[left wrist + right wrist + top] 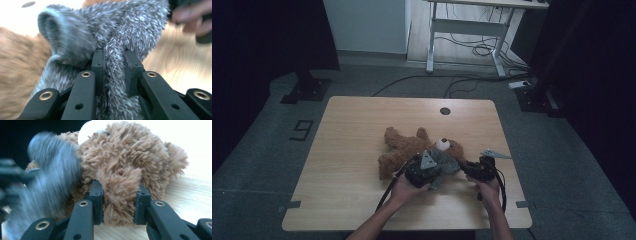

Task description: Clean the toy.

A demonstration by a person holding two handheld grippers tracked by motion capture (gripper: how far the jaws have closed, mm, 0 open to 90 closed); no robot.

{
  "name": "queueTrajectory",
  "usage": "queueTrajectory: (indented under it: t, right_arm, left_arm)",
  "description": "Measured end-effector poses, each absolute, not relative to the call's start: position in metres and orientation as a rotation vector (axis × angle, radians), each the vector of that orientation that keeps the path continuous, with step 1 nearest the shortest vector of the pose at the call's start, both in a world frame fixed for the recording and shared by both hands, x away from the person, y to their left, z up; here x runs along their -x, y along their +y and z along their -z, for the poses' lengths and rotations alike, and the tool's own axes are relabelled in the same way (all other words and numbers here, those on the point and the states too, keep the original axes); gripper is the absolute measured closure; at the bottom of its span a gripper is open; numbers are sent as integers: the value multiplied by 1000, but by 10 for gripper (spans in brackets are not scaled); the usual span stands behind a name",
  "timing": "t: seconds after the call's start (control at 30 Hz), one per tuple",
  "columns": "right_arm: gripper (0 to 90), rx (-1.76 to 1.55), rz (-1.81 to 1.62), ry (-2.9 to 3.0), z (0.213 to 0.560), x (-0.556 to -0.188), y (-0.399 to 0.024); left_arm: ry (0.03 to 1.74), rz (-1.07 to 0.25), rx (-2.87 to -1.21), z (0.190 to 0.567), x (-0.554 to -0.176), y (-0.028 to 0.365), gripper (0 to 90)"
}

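Your left gripper is clamped on a fold of the grey fuzzy garment; the pads pinch a ridge of that fabric btwn them, w/ an open sleeve or cuff bulging up to the left in the left gripper view. Your right gripper is clamped on a brown plush lump of the teddy bear, prob. an ear or paw, can't tell which; both jaws press into the fur, low, just above the table.

In the high view the bear lies near the middle of the tabletop, head toward your right hand, w/ the grey garment over its near side btwn your two grippers: left gripper, right gripper.

Step in hand, as I read it: dressing or undressing the bear, right side anchoring the toy while the left works the cloth. Can't tell which way it's going from this alone.

Next move calls for:
- keep the right grip firm so the bear doesn't slide on the wood
- pull the grey fabric w/ the left along the limb, not across it, so the sleeve opening stays lined up
- watch the pinch: it's only a narrow ridge of fuzz and could slip out under a hard tug.
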State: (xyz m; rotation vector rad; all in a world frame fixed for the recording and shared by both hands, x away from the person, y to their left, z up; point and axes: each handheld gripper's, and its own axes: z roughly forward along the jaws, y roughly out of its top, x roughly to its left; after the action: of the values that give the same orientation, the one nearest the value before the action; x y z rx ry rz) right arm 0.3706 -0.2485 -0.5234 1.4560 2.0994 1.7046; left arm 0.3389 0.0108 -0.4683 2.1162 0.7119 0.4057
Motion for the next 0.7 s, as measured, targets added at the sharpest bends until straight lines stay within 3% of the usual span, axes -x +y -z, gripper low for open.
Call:
queueTrajectory:
  t: [0.2,0.33,0.7]
  right_arm:
    - [682,-1465,-1736,2092,522,-370,-248]
    - [686,-1476,-1789,2078,520,-369,-249]
    - [695,-1495,-1731,2086,521,-369,-248]
  left_arm:
    - [704,-424,-2080,440,-349,-4,730]
    - [683,-388,-2157,458,-352,-24,731]
    - [668,-355,-2218,483,-343,-23,731]
